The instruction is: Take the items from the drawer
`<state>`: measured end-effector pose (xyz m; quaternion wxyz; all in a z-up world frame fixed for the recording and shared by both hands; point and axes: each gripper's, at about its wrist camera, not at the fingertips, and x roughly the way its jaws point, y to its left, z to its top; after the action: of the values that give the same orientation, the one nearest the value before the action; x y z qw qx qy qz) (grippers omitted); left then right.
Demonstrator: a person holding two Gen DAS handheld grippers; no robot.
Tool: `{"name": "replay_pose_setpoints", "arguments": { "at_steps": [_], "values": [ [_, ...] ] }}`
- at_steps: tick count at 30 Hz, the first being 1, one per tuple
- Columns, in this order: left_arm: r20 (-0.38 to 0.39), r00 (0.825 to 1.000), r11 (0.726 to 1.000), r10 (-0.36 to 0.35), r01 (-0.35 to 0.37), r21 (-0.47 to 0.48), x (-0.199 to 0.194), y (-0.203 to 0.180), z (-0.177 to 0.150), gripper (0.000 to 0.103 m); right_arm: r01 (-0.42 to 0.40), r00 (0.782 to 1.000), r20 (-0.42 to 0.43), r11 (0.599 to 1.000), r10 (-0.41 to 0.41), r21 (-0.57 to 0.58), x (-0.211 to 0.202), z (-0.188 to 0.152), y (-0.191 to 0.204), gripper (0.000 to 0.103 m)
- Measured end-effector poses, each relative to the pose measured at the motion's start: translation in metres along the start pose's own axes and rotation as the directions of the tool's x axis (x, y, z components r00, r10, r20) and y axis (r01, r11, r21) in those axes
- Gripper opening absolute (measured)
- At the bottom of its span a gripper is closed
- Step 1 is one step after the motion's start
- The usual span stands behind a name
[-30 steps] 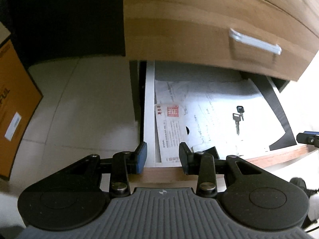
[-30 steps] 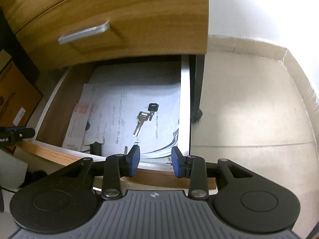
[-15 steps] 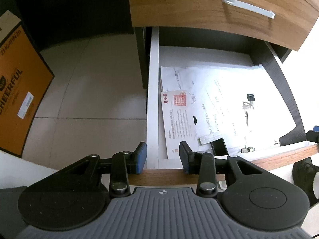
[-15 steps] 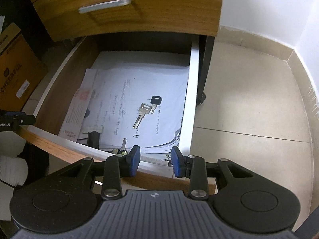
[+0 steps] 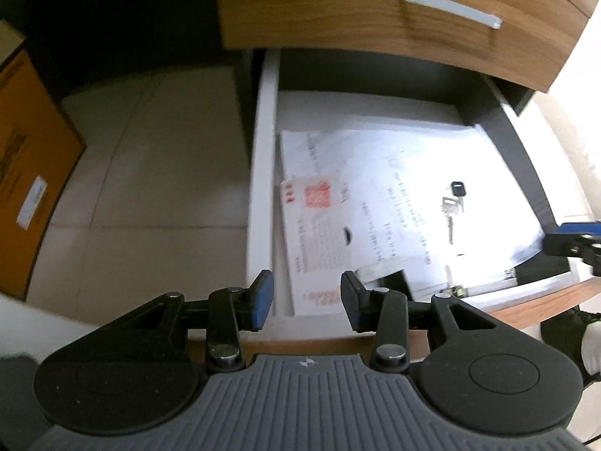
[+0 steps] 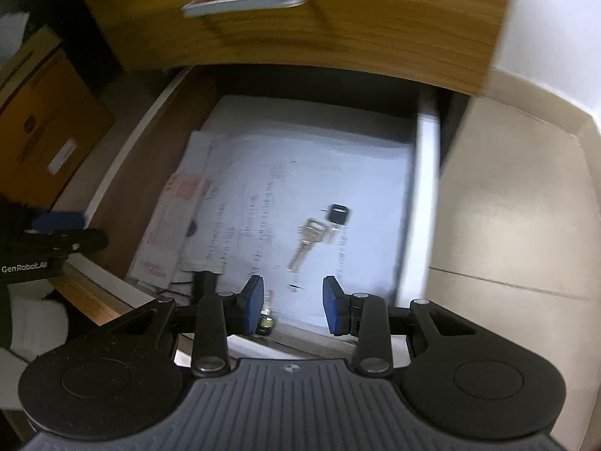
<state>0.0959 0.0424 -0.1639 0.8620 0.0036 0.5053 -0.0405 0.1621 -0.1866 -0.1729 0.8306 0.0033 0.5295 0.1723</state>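
Observation:
The bottom drawer point(image 5: 263, 173) is pulled out, seen also in the right wrist view point(image 6: 426, 203). It holds a stack of white papers point(image 5: 394, 203) point(image 6: 300, 195) and a sheet with a red stamp point(image 5: 315, 225) point(image 6: 169, 233). A pair of keys, one silver and one black-headed, lies on the papers point(image 5: 452, 206) point(image 6: 315, 233). My left gripper point(image 5: 306, 300) is open and empty above the drawer's front left corner. My right gripper point(image 6: 291, 300) is open and empty above the front edge, just short of the keys. A small black object point(image 5: 390, 282) point(image 6: 204, 282) lies at the front.
A closed wooden drawer front with a metal handle point(image 5: 450, 9) point(image 6: 244, 2) overhangs the open drawer. An orange cardboard box point(image 5: 26, 173) point(image 6: 45, 139) stands on the tiled floor point(image 5: 157, 173) to the left. A white wall point(image 6: 556, 30) is on the right.
Both grippers have moved forward over the drawer, the right one closer to the keys. Both stay open. The frames now are motion-blurred.

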Motion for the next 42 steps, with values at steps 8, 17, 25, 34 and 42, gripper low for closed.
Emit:
{"name": "replay_pose_setpoints", "arguments": {
  "at_steps": [8, 17, 25, 34, 42],
  "values": [
    [-0.020, 0.992, 0.983, -0.126, 0.128, 0.131, 0.003, -0.023, 0.015, 0.051, -0.166, 0.970, -0.188, 0.984, 0.151, -0.065, 0.040, 0.027, 0.012, 0.047],
    [-0.113, 0.989, 0.912, -0.098, 0.134, 0.388, 0.005, -0.048, 0.016, 0.063, -0.201, 0.928, -0.323, 0.980, 0.187, -0.010, 0.088, 0.044, 0.034, 0.047],
    [-0.179, 0.980, 0.932, -0.086, 0.143, 0.334, 0.018, -0.034, 0.024, 0.064, -0.138, 0.950, -0.290, 0.989, 0.118, -0.051, 0.087, 0.055, 0.039, 0.047],
    [-0.269, 0.945, 0.981, -0.185, 0.195, 0.010, 0.054, -0.024, 0.045, 0.053, -0.027, 0.982, -0.185, 0.999, 0.030, 0.020, 0.034, 0.051, 0.003, 0.047],
    [-0.428, 0.877, 0.974, -0.219, 0.221, -0.044, 0.093, -0.043, 0.053, 0.047, -0.035, 0.992, -0.121, 0.999, 0.036, 0.015, 0.009, 0.056, -0.009, 0.047]
  ]
}}
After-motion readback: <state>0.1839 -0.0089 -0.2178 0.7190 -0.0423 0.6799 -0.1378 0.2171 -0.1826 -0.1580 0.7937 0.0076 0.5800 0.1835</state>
